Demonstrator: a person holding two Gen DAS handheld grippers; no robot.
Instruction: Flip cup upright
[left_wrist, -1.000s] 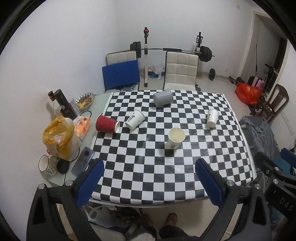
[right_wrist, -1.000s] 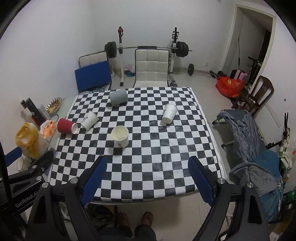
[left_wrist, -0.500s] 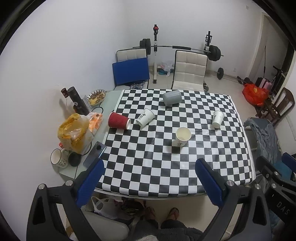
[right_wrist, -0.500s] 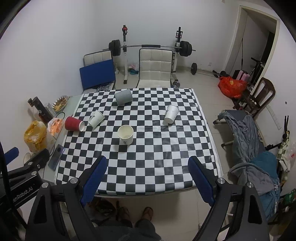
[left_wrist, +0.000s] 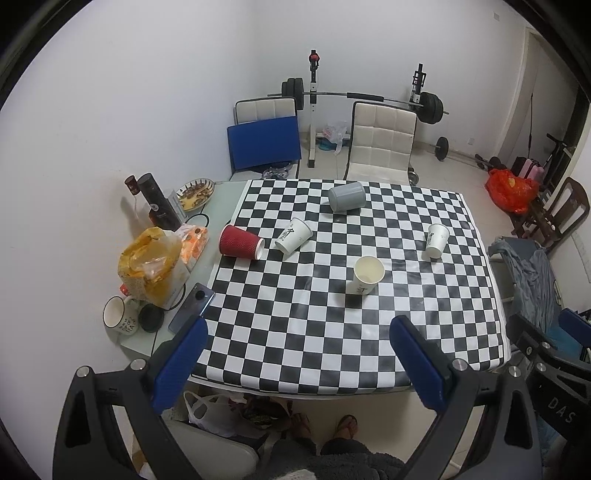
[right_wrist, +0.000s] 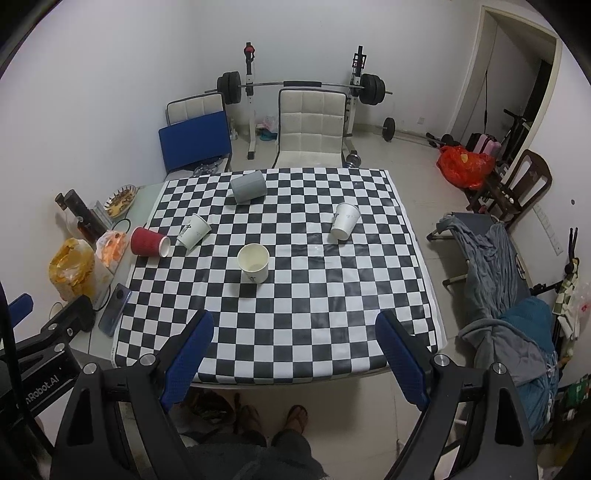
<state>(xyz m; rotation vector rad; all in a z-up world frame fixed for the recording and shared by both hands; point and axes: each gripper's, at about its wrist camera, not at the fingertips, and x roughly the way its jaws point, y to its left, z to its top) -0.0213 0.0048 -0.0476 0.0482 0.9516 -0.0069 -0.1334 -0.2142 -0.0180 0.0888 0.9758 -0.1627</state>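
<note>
Several cups are on the checkered table (left_wrist: 295, 332). A white paper cup (left_wrist: 367, 275) (right_wrist: 253, 263) stands upright near the middle. A red cup (left_wrist: 240, 242) (right_wrist: 149, 242), a white printed cup (left_wrist: 293, 235) (right_wrist: 194, 230), a grey cup (left_wrist: 347, 196) (right_wrist: 249, 187) and another white cup (left_wrist: 436, 240) (right_wrist: 345, 220) lie on their sides. My left gripper (left_wrist: 299, 339) and right gripper (right_wrist: 295, 334) are both open and empty, held high above the table's near edge.
A side ledge at the left holds a yellow bag (left_wrist: 151, 266), a mug (left_wrist: 118, 320), a phone (left_wrist: 192, 312), dark bottles (left_wrist: 157, 201) and a snack plate (left_wrist: 195, 189). Chairs (left_wrist: 380, 144) and a barbell rack stand behind the table. Clothes (right_wrist: 495, 266) lie at the right.
Both grippers have pulled back and up from the table, so it looks smaller and farther. The cups have not moved. Both grippers stay open.
</note>
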